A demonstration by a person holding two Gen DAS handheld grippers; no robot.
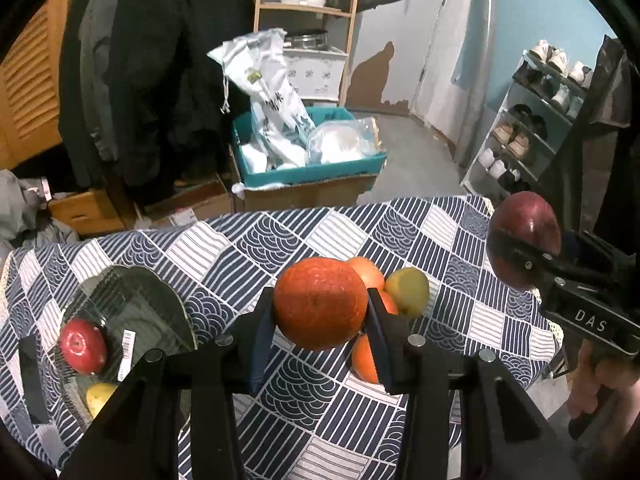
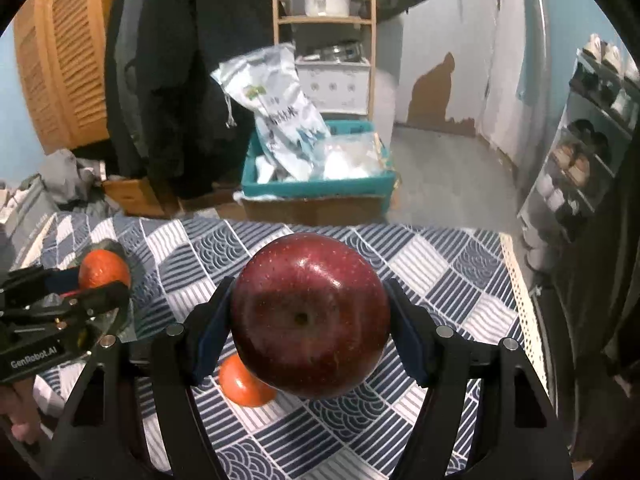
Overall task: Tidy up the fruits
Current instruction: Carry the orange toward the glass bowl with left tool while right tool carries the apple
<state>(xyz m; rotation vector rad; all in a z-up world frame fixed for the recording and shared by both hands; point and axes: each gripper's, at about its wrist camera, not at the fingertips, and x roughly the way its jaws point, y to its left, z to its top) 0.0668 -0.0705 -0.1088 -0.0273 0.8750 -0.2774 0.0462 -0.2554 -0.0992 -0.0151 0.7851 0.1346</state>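
Presently, your left gripper (image 1: 320, 316) clamps an orange (image 1: 320, 302) between both pads, lifted clear of the tablecloth (image 1: 248, 248). Your right gripper (image 2: 310, 320) grips a dark red apple (image 2: 310, 314) the same way, also off the cloth.

On the cloth, past the orange: a cluster of orange fruits (image 1: 366, 360) and one yellow-green fruit (image 1: 408, 290), touching.

Near the cloth's left edge: a glass plate (image 1: 132, 304) holding a red apple (image 1: 83, 345) and a yellow fruit (image 1: 100, 398).
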